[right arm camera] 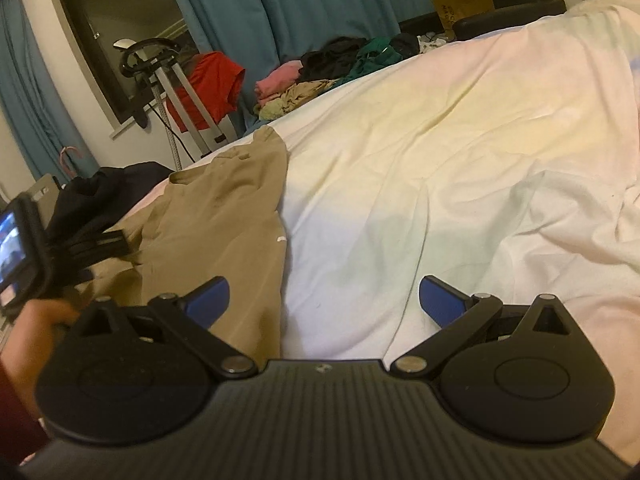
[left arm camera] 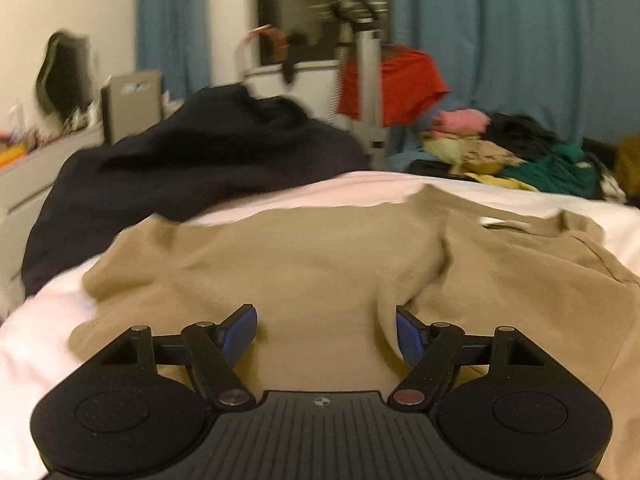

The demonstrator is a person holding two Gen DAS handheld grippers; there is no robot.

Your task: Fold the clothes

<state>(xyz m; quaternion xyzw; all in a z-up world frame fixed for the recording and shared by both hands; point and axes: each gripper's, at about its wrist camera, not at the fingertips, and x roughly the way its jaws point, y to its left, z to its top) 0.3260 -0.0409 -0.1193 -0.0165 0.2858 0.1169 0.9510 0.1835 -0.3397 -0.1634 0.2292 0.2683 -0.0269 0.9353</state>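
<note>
Tan shirt (left arm camera: 304,264) lies spread on a white sheet (right arm camera: 460,152) covering the bed. The left hand-held gripper (left arm camera: 326,330) hovers low over the shirt, its blue pads (left arm camera: 240,332) apart, with cloth between and beneath them; a fold rises against the right pad. The right hand-held gripper (right arm camera: 324,300) is also spread wide, over the sheet just beside the shirt's right edge, its left pad above the cloth. A dark garment (left arm camera: 192,160) lies beyond the shirt. A clothes pile (right arm camera: 320,76) sits at the bed's far edge.
</note>
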